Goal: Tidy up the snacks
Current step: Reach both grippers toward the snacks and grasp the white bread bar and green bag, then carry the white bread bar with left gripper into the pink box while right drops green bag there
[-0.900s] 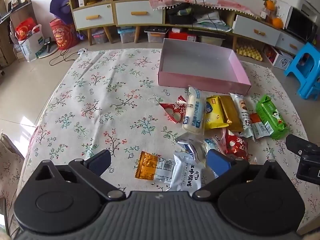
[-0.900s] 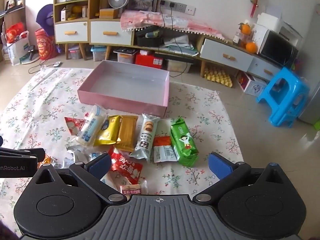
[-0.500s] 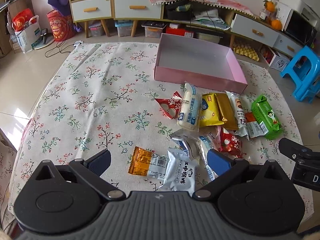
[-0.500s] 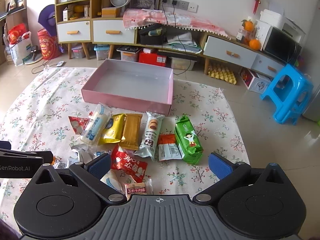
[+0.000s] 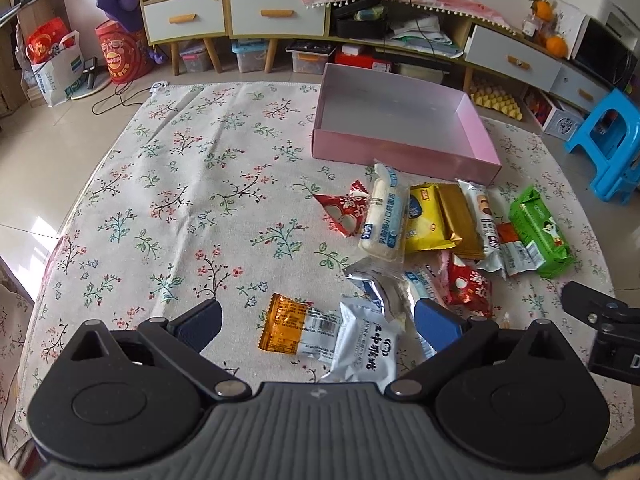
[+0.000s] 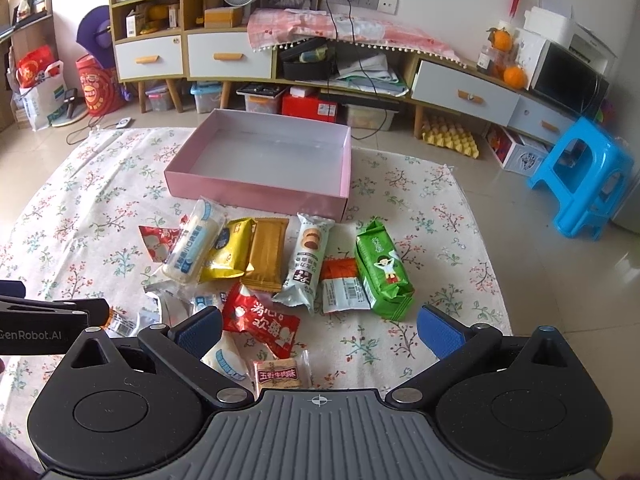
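My left tool point(image 5: 318, 322) hangs low over the near edge of the floral cloth point(image 5: 192, 184), its two blue-padded fingers spread wide and gripping nothing; between them, at the bottom centre of the left view, lie an orange packet point(image 5: 294, 330) and a silver-white packet point(image 5: 368, 354) that overlaps its right end. My right tool point(image 6: 319, 330) is likewise spread wide and holds nothing, levelled just above the cloth at the bottom of its own view, with a red packet point(image 6: 260, 322) just inside its left finger and a small brown-labelled square snack point(image 6: 280, 376) near the middle of the gap. The rest of the snacks lie in a loose row in the centre of the right view: a long white roll point(image 6: 194, 246), a yellow packet point(image 6: 230, 256), a gold packet point(image 6: 266, 258), a pale biscuit pack point(image 6: 306, 264) and a green pack point(image 6: 384, 272) at the right end. Beyond them, toward the upper middle of both views, sits the pink box point(image 6: 256, 196), with nothing inside it. The tip of my left tool pokes in at the left edge of the right view, and the right one shows at the right edge of the left view.
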Tool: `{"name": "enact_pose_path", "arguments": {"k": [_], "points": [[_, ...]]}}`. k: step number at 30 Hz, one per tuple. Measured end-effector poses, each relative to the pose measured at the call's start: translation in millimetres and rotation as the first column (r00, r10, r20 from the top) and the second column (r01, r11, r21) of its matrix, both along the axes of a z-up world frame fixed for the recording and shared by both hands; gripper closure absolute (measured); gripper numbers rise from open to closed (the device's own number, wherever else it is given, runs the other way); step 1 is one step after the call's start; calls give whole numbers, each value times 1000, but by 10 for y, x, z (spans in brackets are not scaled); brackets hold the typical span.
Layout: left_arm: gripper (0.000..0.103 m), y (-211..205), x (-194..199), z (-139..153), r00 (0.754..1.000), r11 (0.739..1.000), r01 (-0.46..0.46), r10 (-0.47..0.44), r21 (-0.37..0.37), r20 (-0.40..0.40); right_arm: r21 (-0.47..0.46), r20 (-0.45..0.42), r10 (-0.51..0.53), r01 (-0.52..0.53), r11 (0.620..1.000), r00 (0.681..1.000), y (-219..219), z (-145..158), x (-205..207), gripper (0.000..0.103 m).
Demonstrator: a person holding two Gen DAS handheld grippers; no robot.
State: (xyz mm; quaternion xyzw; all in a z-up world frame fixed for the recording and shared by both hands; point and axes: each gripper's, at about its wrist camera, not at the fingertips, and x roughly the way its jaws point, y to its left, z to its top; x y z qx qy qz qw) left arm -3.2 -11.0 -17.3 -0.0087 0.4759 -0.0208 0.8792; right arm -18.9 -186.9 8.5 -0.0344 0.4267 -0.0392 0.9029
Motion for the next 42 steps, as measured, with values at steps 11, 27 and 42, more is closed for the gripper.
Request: {"name": "enact_pose_path", "arguments": {"k": [11,27,42], "points": [[4,207,299,-281,996,997,-71,72,16,-50,212,99,-137,114,971,986,-601,-101,219,0],[39,-290,1010,-453,998,988,41,-49,-150,-49,163,-86,-18,32,986,996,-1098,-562,1177,6],[73,-409,1095,-575,991,988,117,-124,-105,-59,179,-166,41,-11,984,985,-1135,-856,1272,62]]}}
